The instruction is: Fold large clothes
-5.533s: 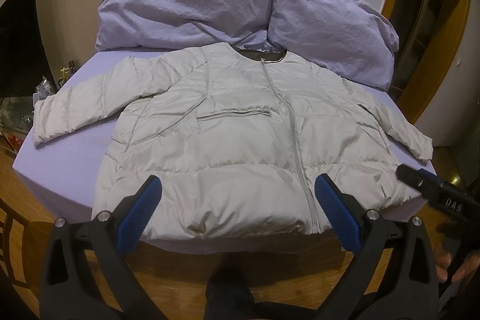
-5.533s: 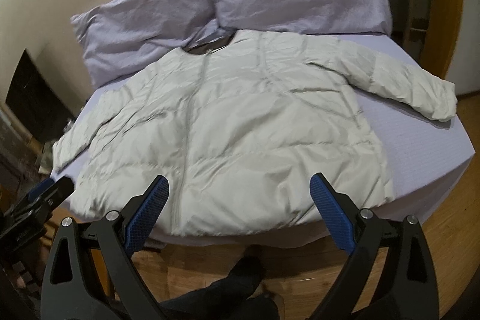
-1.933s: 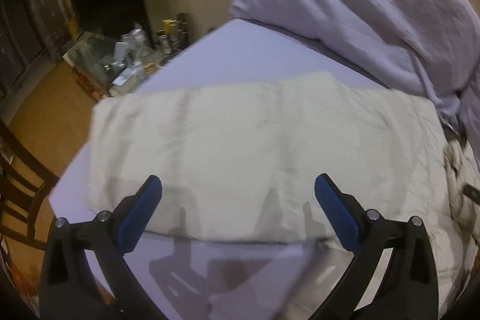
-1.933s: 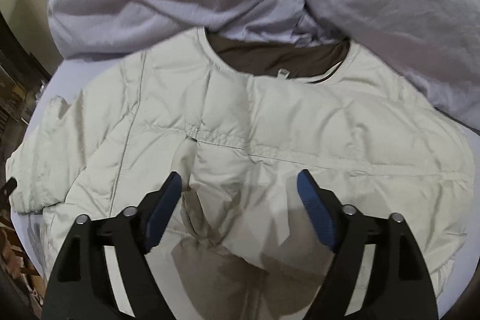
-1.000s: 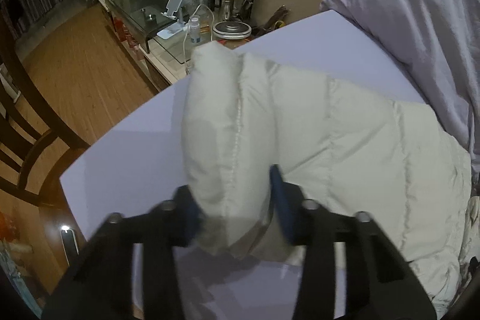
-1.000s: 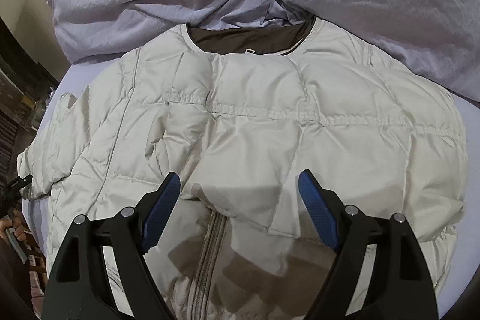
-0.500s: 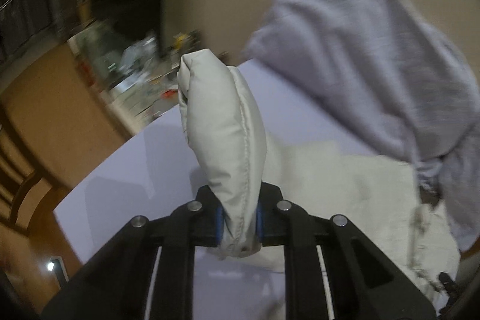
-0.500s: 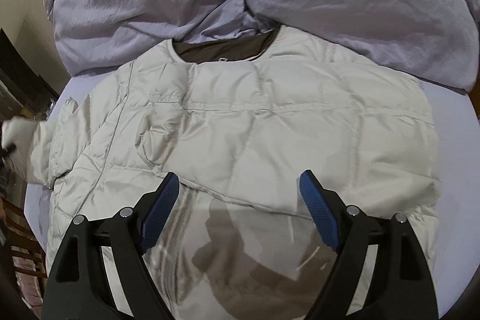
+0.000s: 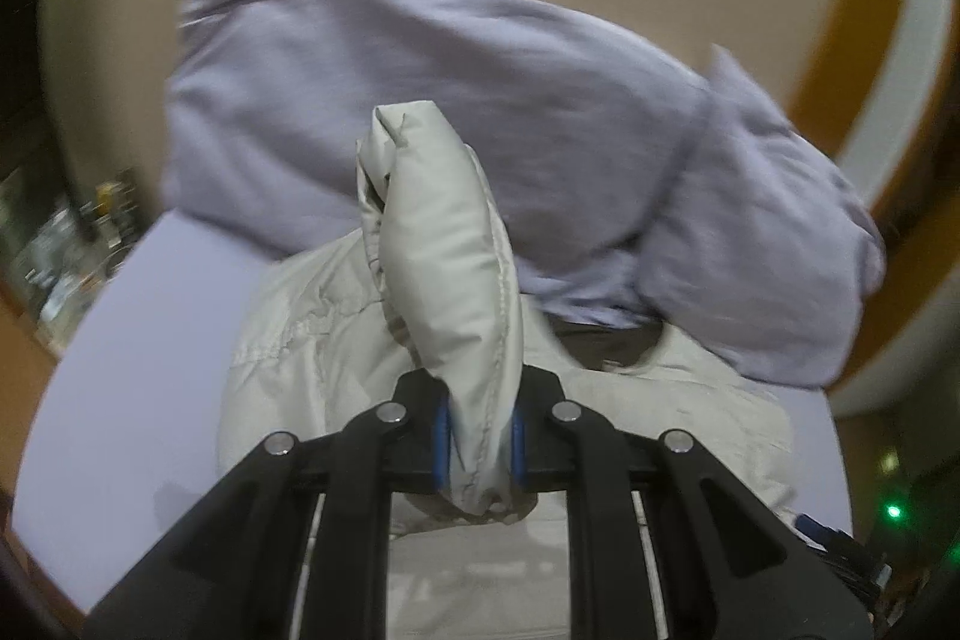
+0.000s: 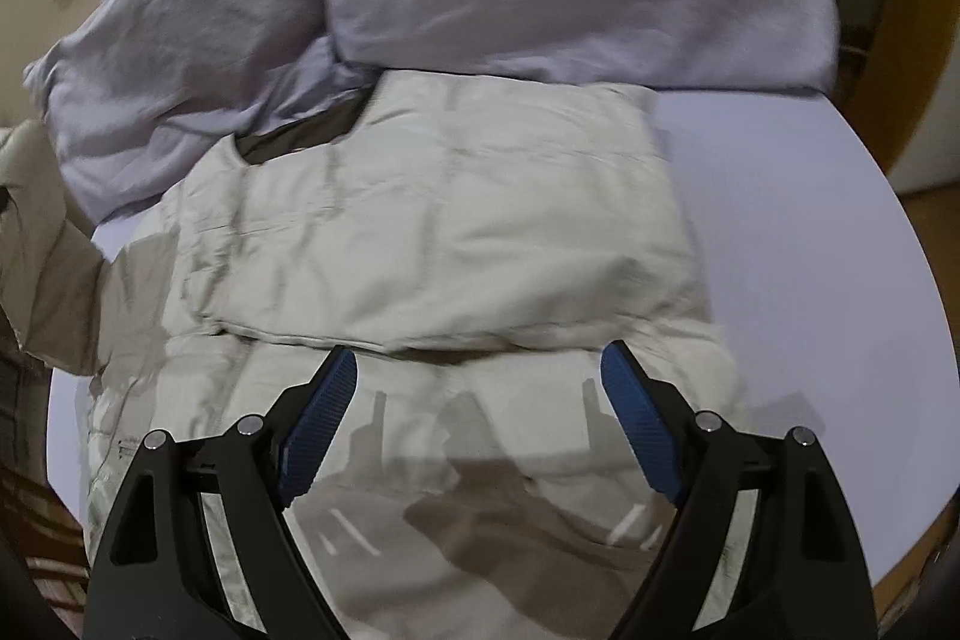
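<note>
Pinched tight between the blue pads of the left gripper [image 9: 480,439]: the cuff end of a puffy, cream-white quilted jacket sleeve [image 9: 444,244], standing up from the jaws toward centre frame in the left wrist view. Spread wide and holding nothing: the right gripper [image 10: 480,418], poised above the jacket's lower front.

Laid flat across the middle of both frames on a pale lilac bed sheet [image 10: 780,220]: the rest of the cream-white padded jacket [image 10: 432,232], dark-lined collar toward the upper left of the right wrist view. Folded across the chest in that view: what looks like the other sleeve, its lower edge just beyond the right fingertips. Visible at the far left edge there: the lifted sleeve.

Judged step: folding the sleeve inward over the body. Called for next: carrying the cuff across the chest, lowering it flat, then releasing; possibly a steadying press from the right gripper, since slippery padded fabric tends to spring back.

Beyond the collar, filling the upper frame: two rumpled lilac pillows [image 9: 420,88].
</note>
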A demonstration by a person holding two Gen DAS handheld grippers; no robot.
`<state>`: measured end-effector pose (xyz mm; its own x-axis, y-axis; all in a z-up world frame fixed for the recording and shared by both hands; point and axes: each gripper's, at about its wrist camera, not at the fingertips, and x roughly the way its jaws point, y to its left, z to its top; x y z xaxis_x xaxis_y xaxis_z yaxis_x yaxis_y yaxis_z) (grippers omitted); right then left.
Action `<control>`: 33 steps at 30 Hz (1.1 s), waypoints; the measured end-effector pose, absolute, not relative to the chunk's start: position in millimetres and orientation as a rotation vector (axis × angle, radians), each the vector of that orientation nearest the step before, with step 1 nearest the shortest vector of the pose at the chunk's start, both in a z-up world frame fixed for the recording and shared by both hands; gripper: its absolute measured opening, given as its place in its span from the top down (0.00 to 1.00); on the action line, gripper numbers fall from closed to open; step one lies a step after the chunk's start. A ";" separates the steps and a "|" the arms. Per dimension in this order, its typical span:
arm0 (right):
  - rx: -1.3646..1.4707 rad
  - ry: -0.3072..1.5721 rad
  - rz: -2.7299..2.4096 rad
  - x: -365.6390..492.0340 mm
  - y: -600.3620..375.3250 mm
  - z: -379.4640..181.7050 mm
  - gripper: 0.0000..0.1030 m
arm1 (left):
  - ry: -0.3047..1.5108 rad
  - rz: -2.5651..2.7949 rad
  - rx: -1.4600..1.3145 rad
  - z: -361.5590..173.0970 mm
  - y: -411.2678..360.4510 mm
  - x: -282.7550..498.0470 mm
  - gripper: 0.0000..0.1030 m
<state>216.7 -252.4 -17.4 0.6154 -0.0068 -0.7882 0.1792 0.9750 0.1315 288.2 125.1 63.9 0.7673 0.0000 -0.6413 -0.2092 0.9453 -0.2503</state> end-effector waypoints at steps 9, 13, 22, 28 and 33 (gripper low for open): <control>0.259 0.906 -0.185 197.4 -283.4 -27.4 0.17 | 0.802 -0.043 -0.247 35.2 41.2 338.0 0.86; 0.274 0.907 -0.212 191.7 -292.2 -30.2 0.17 | 0.873 -0.078 -0.220 8.9 17.8 350.9 0.86; 0.300 0.915 -0.250 184.5 -304.6 -37.4 0.17 | 0.981 -0.110 -0.164 -32.8 -6.2 357.8 0.72; 0.326 0.922 -0.280 174.1 -315.2 -41.9 0.17 | 0.959 -0.124 -0.168 -28.7 1.3 358.4 0.58; 0.336 0.917 -0.296 162.2 -321.4 -40.7 0.17 | 0.941 -0.100 -0.144 -27.4 0.4 369.1 0.57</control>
<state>162.2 -321.4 -40.7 0.5746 -0.1061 -0.8115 0.3884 0.9081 0.1563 369.1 0.4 -27.4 0.5857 -0.1480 -0.7969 0.0228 0.9858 -0.1662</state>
